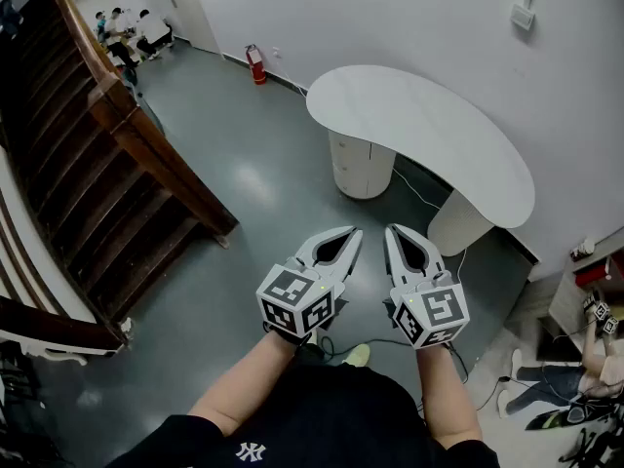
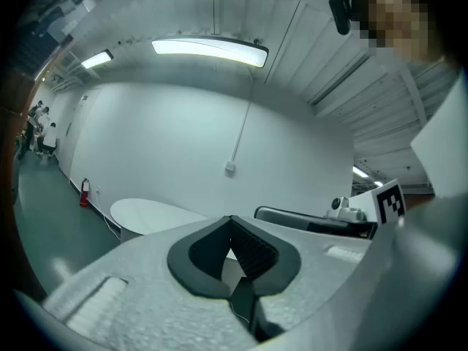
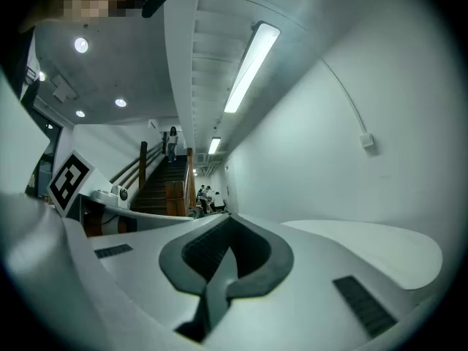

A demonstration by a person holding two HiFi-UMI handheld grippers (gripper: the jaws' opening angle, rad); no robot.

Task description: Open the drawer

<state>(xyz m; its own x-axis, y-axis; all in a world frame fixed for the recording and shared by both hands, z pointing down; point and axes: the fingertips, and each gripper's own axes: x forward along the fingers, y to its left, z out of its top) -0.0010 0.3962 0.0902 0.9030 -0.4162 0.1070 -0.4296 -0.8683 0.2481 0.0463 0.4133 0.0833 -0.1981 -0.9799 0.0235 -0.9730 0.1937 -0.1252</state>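
Observation:
A white curved table (image 1: 429, 125) stands against the wall on two round pedestals. The left pedestal (image 1: 359, 167) shows drawer fronts, all pushed in. Both grippers are held in the air over the grey floor, well short of the table, side by side and pointing toward it. My left gripper (image 1: 352, 233) is shut with nothing in it, and so is my right gripper (image 1: 391, 231). The left gripper view shows the closed tips of the left gripper (image 2: 231, 219) with the table (image 2: 150, 214) far beyond. In the right gripper view the right gripper (image 3: 228, 219) is closed and the table top (image 3: 373, 243) lies to its right.
A wooden staircase (image 1: 117, 164) fills the left side. A red fire extinguisher (image 1: 256, 64) stands by the far wall. Cables (image 1: 414, 191) run on the floor beside the pedestals. People sit at the far top left (image 1: 127, 29), and another person with gear is at the right edge (image 1: 585, 359).

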